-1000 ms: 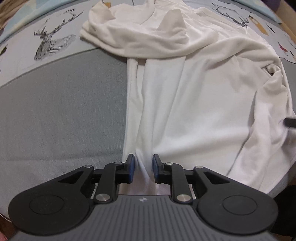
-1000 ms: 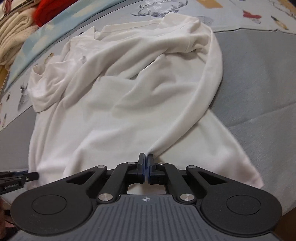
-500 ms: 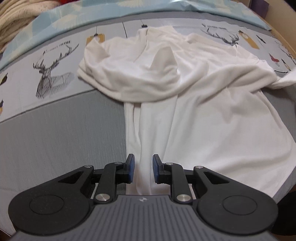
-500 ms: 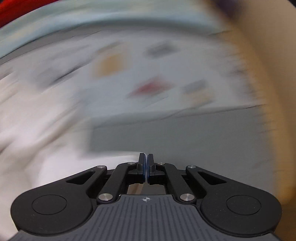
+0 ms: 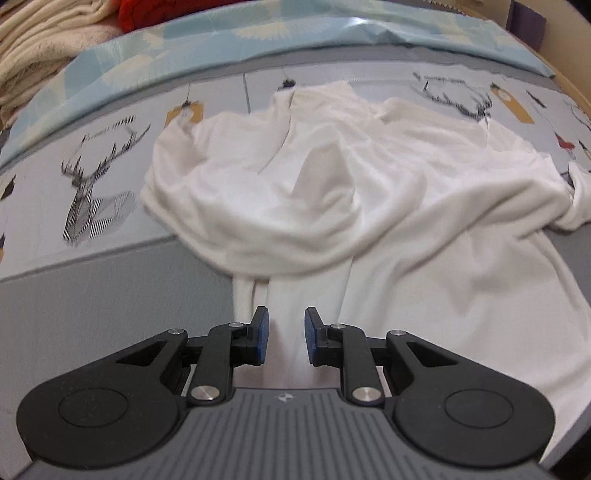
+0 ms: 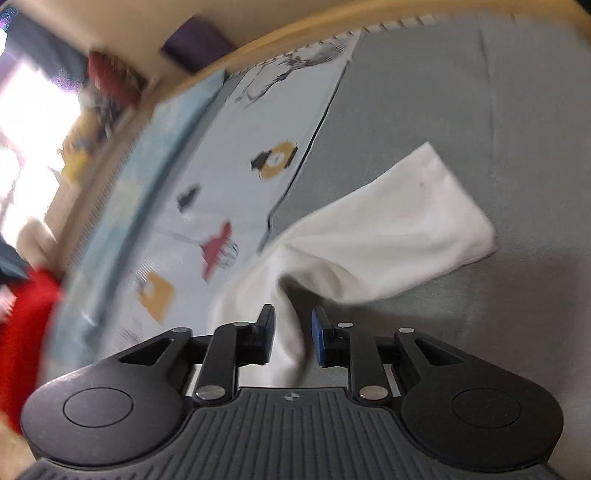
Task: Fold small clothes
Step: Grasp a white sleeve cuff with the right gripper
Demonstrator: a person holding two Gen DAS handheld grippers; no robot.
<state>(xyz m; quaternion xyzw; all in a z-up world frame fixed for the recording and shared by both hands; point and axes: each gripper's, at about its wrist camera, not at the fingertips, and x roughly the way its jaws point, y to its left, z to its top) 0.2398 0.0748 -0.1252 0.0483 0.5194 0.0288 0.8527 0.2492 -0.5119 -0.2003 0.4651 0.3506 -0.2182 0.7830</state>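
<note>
A white T-shirt (image 5: pixel 369 206) lies crumpled on the grey bedcover (image 5: pixel 92 314), its upper part bunched in folds and its lower part flatter. My left gripper (image 5: pixel 286 339) hovers at the shirt's near left edge. Its jaws stand a little apart, white cloth shows in the gap, and the pads do not press it. In the right wrist view a white sleeve (image 6: pixel 388 236) stretches out over the grey cover. My right gripper (image 6: pixel 293 339) is over the sleeve's near end with its jaws opening. A fold of cloth runs between the pads without being pinched.
A printed sheet with deer and small pictures (image 5: pixel 92 192) borders the grey cover, with a pale blue band (image 5: pixel 258 33) beyond it. Cream blankets (image 5: pixel 33 48) and a red item (image 5: pixel 147 14) are stacked at the far left. The wooden bed frame (image 6: pixel 295 33) curves past the sheet.
My right gripper swung quickly from the shirt's hem to the sleeve, rolled over, and its jaws went from shut to parted. My left gripper drew back, so more of the shirt shows.
</note>
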